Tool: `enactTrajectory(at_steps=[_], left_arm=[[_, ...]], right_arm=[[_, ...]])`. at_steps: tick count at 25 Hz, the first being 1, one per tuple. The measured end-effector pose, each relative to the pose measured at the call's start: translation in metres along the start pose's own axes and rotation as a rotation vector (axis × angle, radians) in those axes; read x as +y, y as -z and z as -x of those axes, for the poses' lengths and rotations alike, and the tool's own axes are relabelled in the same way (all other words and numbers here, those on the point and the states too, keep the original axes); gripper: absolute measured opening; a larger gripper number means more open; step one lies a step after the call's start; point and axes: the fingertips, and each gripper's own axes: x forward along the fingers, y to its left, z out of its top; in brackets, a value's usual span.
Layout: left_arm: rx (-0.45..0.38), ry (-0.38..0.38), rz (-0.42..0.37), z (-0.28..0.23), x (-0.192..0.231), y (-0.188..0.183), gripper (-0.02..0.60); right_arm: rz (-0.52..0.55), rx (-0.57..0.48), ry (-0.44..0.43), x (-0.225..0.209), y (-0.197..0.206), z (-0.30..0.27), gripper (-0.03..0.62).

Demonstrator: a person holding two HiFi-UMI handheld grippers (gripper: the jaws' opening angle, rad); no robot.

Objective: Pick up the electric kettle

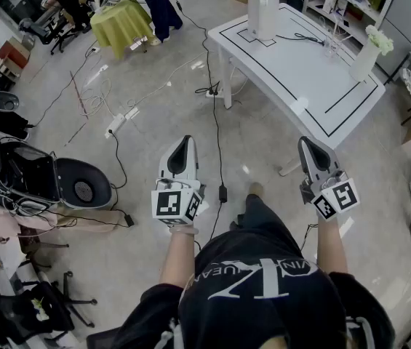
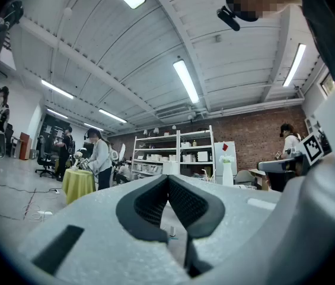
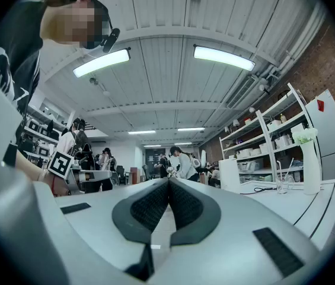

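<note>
We hold our left gripper (image 1: 183, 142) and right gripper (image 1: 309, 144) clenched, both empty. The tall white cylindrical electric kettle (image 1: 263, 9) stands well ahead of both, on the white surface's (image 1: 314, 86) far end.

The matt white kettle (image 1: 263, 9) stands on a smooth table (image 1: 303, 71) above a glossy floor (image 1: 147, 104).

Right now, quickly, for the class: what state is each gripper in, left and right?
Left gripper: closed, jaws together, holding nothing.
Right gripper: closed, jaws together, holding nothing.
</note>
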Motion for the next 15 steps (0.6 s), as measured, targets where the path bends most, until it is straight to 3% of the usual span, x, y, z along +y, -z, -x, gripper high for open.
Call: enactTrajectory(at_steps=[10, 15], left_arm=[[0.001, 0.002, 0.009, 0.002, 0.007, 0.002, 0.011], [-0.012, -0.003, 0.064, -0.003, 0.013, -0.001, 0.011]], right_arm=[[0.007, 0.01, -0.003, 0.007, 0.004, -0.005, -0.002], [0.013, 0.029, -0.013, 0.005, 0.006, -0.007, -0.002]])
